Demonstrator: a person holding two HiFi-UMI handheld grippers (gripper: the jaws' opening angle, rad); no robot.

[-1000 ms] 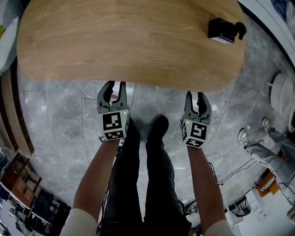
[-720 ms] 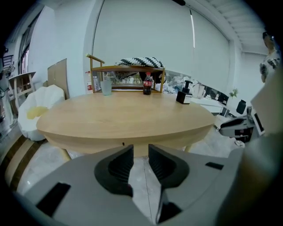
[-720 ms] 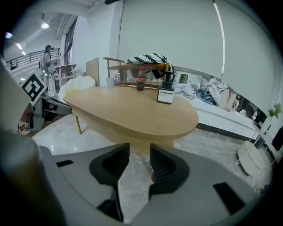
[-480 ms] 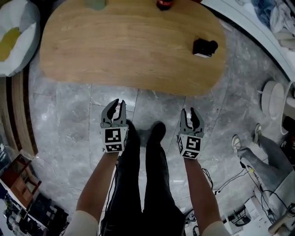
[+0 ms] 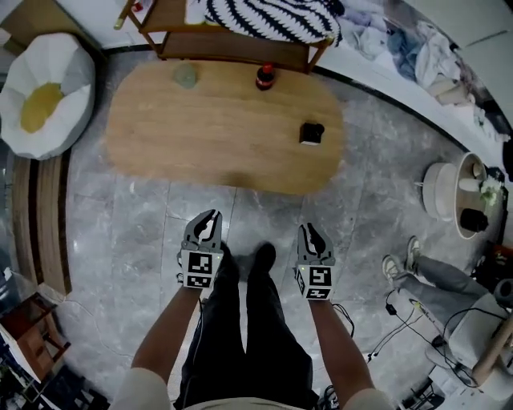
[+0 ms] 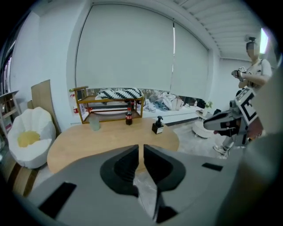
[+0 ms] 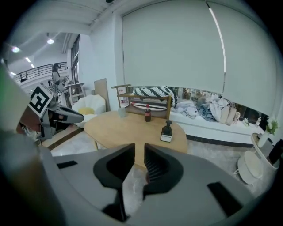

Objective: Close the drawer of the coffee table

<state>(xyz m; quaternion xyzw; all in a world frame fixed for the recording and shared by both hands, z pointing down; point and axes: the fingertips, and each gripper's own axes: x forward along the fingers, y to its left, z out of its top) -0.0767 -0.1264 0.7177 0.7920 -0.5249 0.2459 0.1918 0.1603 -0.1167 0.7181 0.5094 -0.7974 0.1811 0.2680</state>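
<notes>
Both tongs hang side by side over the grey stone floor (image 5: 136,216), held out on bare forearms above the person's black trousers (image 5: 240,336). Both are well short of the table (image 5: 216,144), which lies ahead of their tips with a strip of floor between. The left tongs (image 5: 208,216) are pressed all but together, with only a thin slit between the pads and nothing in it. The right tongs (image 5: 313,231) have just been closing and now stand a little apart, with a narrow gap that is likewise empty. The table is an oval wooden top seen from above. Its drawer cannot be made out in any view, and the edge nearest the tongs reads as one unbroken curve. On the top, straight ahead of the right tongs, stands a dark pump bottle (image 5: 311,133). Further off, at the far edge, stand a cola bottle (image 5: 264,77) and, ahead and slightly left of the left tongs, a pale cup (image 5: 185,75). Beyond the table is a low wooden rack (image 5: 232,44) carrying a striped cushion (image 5: 268,16). Far to the left of the left tongs sits a white beanbag (image 5: 48,92) with a yellow pad. To the right of the right tongs, another person's grey-trousered legs (image 5: 437,276) and white shoes rest on the floor, near cables and a round white stool (image 5: 437,192).
</notes>
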